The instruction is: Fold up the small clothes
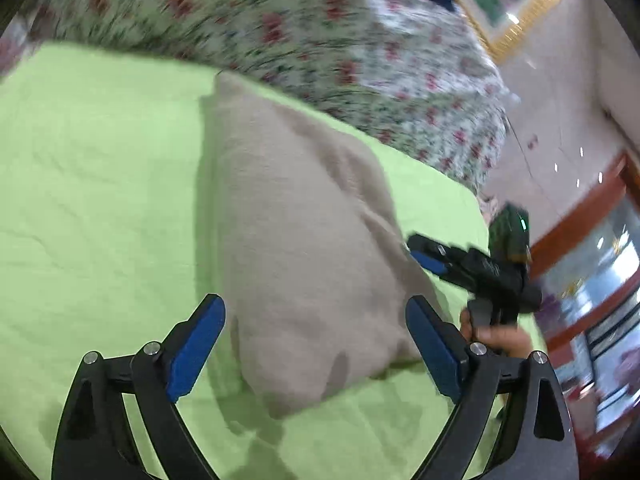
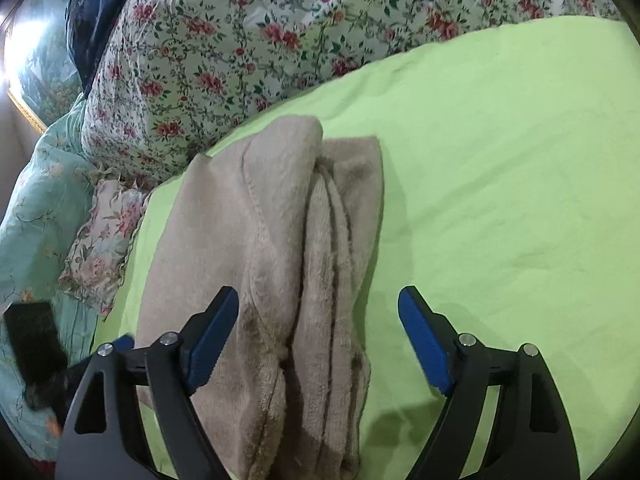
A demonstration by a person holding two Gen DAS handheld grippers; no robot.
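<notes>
A beige fleece garment lies folded in a long stack on the lime green sheet. My left gripper is open, its blue pads on either side of the garment's near end, just above it. The right gripper shows in this view at the garment's right edge, held by a hand. In the right wrist view the garment shows several folded layers. My right gripper is open over its near right edge, holding nothing.
A floral quilt is piled behind the green sheet. A teal blanket and a small floral pillow lie to the left. A tiled floor and wooden furniture are to the right of the bed.
</notes>
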